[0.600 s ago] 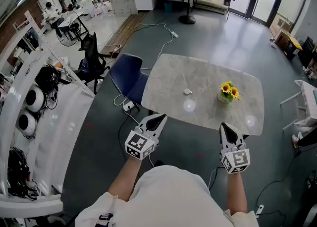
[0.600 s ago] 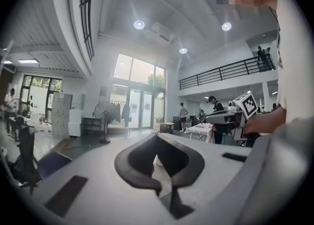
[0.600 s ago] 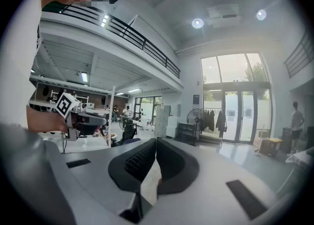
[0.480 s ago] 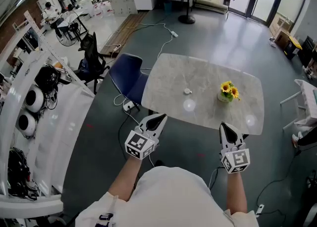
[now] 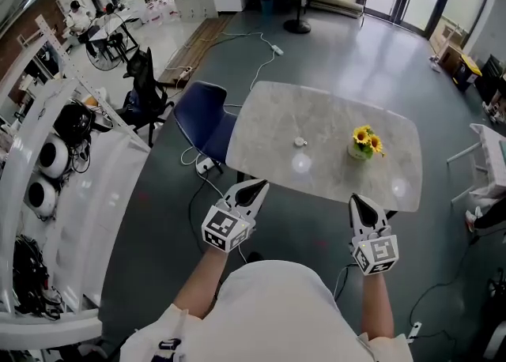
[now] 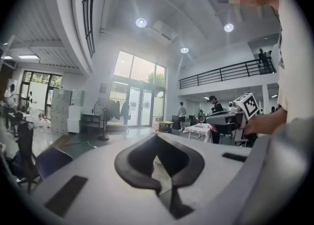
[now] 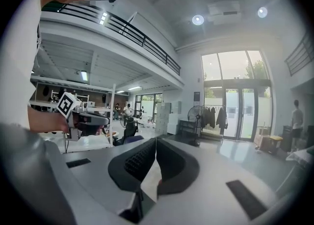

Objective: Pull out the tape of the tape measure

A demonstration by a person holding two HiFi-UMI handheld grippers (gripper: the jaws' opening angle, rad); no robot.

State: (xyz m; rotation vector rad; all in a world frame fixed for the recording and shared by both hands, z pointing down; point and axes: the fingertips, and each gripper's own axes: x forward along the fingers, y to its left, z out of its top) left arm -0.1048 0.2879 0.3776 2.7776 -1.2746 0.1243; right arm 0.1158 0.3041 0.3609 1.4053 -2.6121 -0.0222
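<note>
A small round white tape measure (image 5: 300, 142) lies near the middle of the marble table (image 5: 269, 119). Both grippers hang over the floor, short of the table's near edge and well apart from the tape measure. My left gripper (image 5: 258, 187) is shut and holds nothing; in the left gripper view its dark fingertips (image 6: 157, 136) meet. My right gripper (image 5: 360, 201) is also shut and empty, its tips (image 7: 156, 141) touching in the right gripper view. Each gripper view shows the other gripper off to the side.
A pot of yellow flowers (image 5: 364, 145) stands on the table to the right of the tape measure. A blue chair (image 5: 202, 119) is tucked at the table's left edge. A cable (image 5: 204, 186) runs over the floor below it. White racks with gear (image 5: 55, 163) line the left side.
The head view has shifted slightly, so the table sits a little higher in the picture. Both grippers stay shut in about the same place.
</note>
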